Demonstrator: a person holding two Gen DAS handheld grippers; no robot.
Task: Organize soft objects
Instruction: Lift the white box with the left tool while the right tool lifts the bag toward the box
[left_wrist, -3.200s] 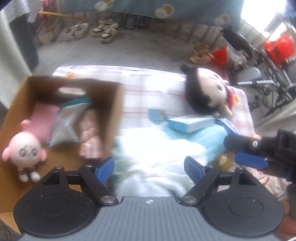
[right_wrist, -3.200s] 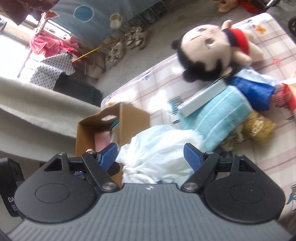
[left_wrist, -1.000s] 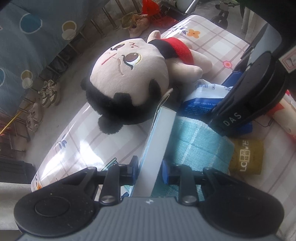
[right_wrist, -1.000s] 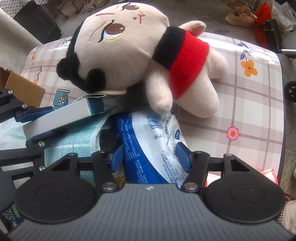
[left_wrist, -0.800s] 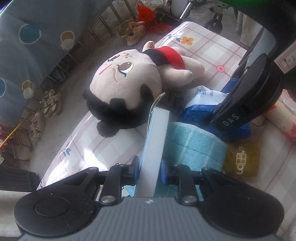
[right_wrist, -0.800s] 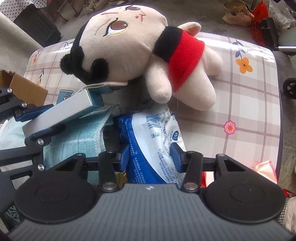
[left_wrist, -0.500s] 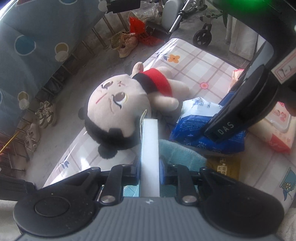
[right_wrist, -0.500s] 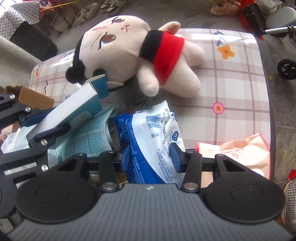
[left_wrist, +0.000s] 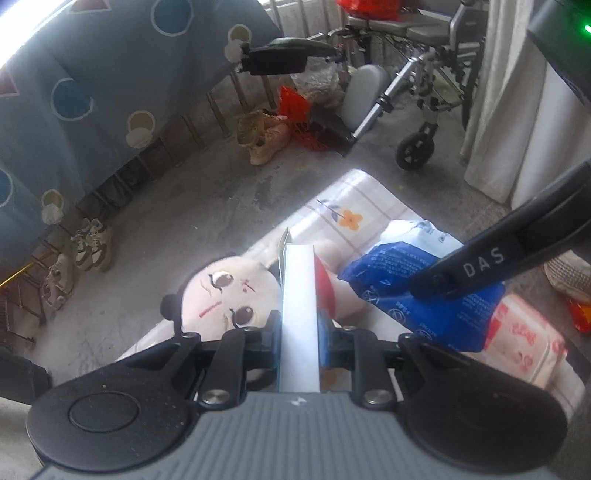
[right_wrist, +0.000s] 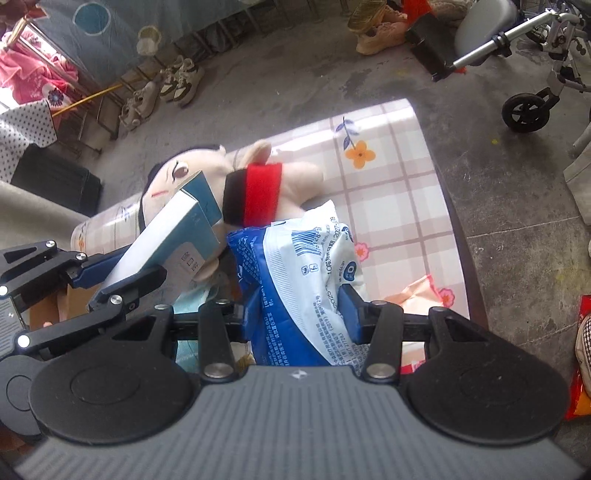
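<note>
My left gripper is shut on a thin white and teal box and holds it up above the table; the box also shows in the right wrist view. My right gripper is shut on a blue and white soft pack, lifted off the table; the pack shows in the left wrist view. A plush doll with black hair and a red band lies on the checked tablecloth below both; it also shows in the right wrist view.
A pink wipes pack lies at the table's right end. A teal towel and the corner of a cardboard box sit under my grippers. A wheelchair, shoes and a red bag stand on the floor beyond.
Both grippers have risen well above the table, each carrying its object. The doll and table now look smaller and farther below.
</note>
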